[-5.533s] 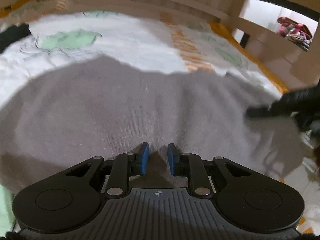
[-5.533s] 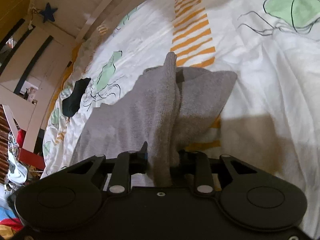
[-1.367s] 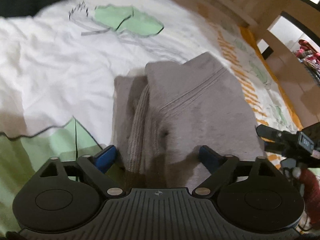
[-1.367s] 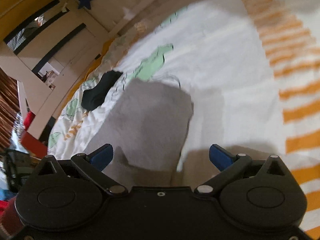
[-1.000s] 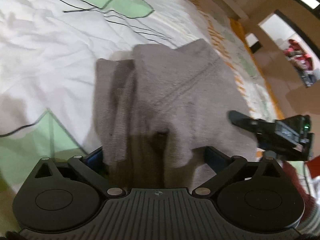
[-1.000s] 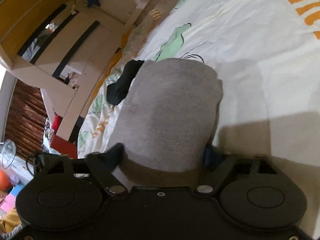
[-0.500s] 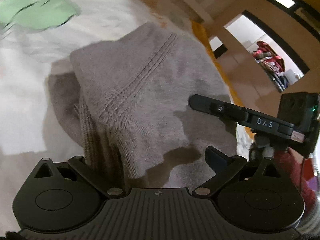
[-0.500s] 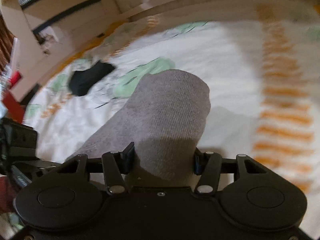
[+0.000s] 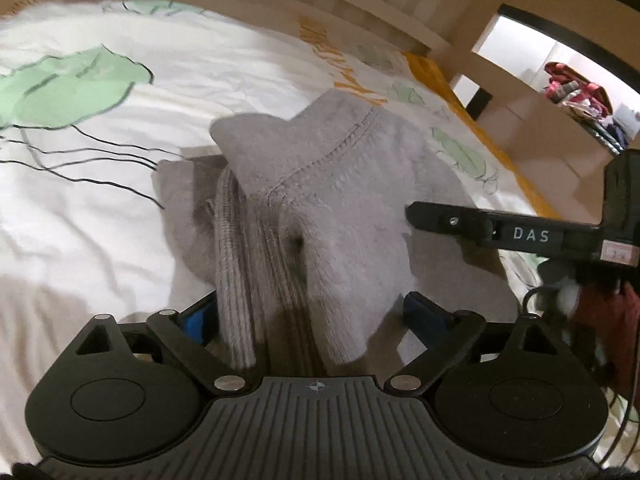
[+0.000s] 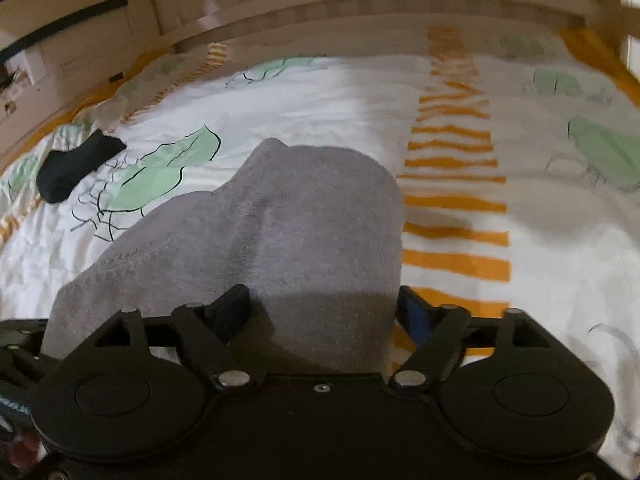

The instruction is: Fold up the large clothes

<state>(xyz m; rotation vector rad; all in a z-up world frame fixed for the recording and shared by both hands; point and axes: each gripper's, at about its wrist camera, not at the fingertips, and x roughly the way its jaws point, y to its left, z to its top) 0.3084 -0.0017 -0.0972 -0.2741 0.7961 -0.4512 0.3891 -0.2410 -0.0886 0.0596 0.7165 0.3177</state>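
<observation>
A grey knitted garment [image 9: 340, 200], folded into a thick bundle, lies on the patterned bed sheet [image 9: 80, 220]. My left gripper [image 9: 308, 312] straddles one end. Its jaws are closing, the left pad against the ribbed edge and the right pad just clear of the cloth. The other end of the garment [image 10: 320, 220] fills my right gripper [image 10: 324, 306]. Those jaws are opening, with both pads still against the bundle's sides. One finger of the right gripper [image 9: 500, 232] reaches over the garment from the right in the left wrist view.
A small black cloth [image 10: 76, 164] lies on the sheet [image 10: 520, 160] at the far left. A wooden bed frame [image 9: 320, 0] runs along the far side. A doorway with piled clothes [image 9: 576, 92] is at the right, and a person's red sleeve [image 9: 600, 312] is behind the right gripper.
The garment, spread flat before, is now a folded bundle. Both grippers moved in on its ends. The right jaws squeezed it half a second ago and now stand wider; the right gripper has rolled level.
</observation>
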